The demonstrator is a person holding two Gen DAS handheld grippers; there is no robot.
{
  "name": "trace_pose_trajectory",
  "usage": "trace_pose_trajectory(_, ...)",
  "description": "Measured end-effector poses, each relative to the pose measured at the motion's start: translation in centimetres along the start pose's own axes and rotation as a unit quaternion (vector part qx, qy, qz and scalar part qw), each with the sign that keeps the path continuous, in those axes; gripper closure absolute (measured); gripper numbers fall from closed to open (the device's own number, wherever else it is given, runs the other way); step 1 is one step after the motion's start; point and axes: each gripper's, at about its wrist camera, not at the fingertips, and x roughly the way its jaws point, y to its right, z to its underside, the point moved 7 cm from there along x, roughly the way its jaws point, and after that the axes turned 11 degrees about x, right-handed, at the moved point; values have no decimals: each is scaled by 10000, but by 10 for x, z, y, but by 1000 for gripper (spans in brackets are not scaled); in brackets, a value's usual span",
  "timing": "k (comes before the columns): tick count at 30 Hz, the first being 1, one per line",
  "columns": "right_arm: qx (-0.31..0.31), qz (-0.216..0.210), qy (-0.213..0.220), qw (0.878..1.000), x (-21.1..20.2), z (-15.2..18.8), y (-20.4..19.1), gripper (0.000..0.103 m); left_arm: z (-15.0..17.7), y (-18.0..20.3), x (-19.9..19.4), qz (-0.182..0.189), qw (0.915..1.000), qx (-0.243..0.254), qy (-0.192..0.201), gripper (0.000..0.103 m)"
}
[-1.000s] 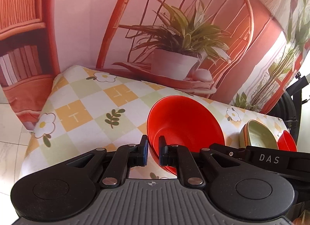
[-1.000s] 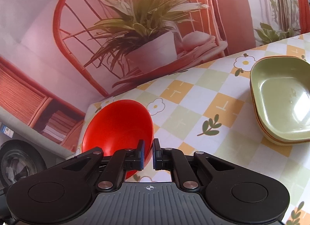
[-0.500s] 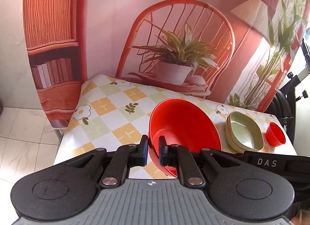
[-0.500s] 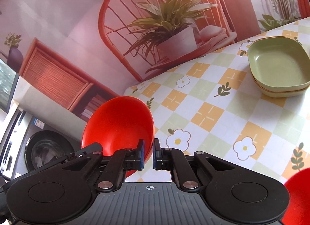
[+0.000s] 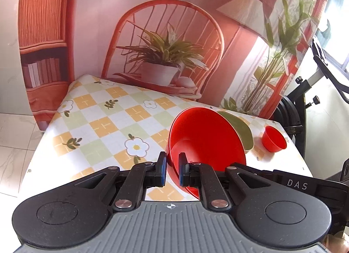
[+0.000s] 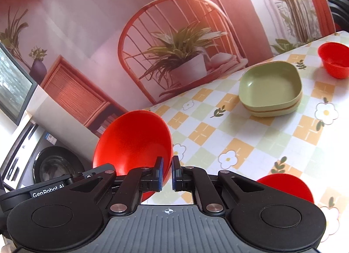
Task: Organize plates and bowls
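A large red bowl hangs tilted above the near edge of the checked table. My left gripper is shut on its rim. From the opposite side my right gripper is shut on the same red bowl; its black body shows at the lower right in the left wrist view. Stacked green square dishes rest further back on the table. A small red bowl stands beyond them. Another red bowl peeks out just behind my right gripper's right finger.
A printed backdrop with a chair and plant hangs right behind the table. A washing machine stands off the table's left end. Black exercise equipment is off the right end. The table's left half has only the cloth.
Both grippers, still shut on the large red bowl, have pulled back and risen from the table. More of the table shows, including the small red bowl and a second red bowl.
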Motion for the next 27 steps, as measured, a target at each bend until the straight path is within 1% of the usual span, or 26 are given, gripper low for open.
trace_pose_trajectory(5, 18, 115, 180, 9998, -28, -9, 32, 96, 9, 34, 8, 185, 9998, 93, 11, 91)
trace_pose_trajectory(10, 260, 265, 193, 9991, -49, -9, 69, 96, 24, 68, 18, 359, 9991, 162, -135, 91)
trace_pose_trajectory(14, 352, 373, 208, 9985, -62, -7, 93, 96, 40, 90, 24, 402, 9983, 354, -240, 91)
trace_pose_trajectory(18, 474, 470, 248, 9975, -72, -3, 118, 96, 59, 105, 33, 522, 9977, 212, -387, 90)
trace_pose_trajectory(22, 643, 550, 213, 9962, -74, 4, 140, 96, 78, 116, 43, 489, 9973, 221, -504, 90)
trace_pose_trajectory(27, 681, 527, 199, 9961, -69, 12, 151, 95, 95, 120, 54, 319, 9971, 246, -653, 90)
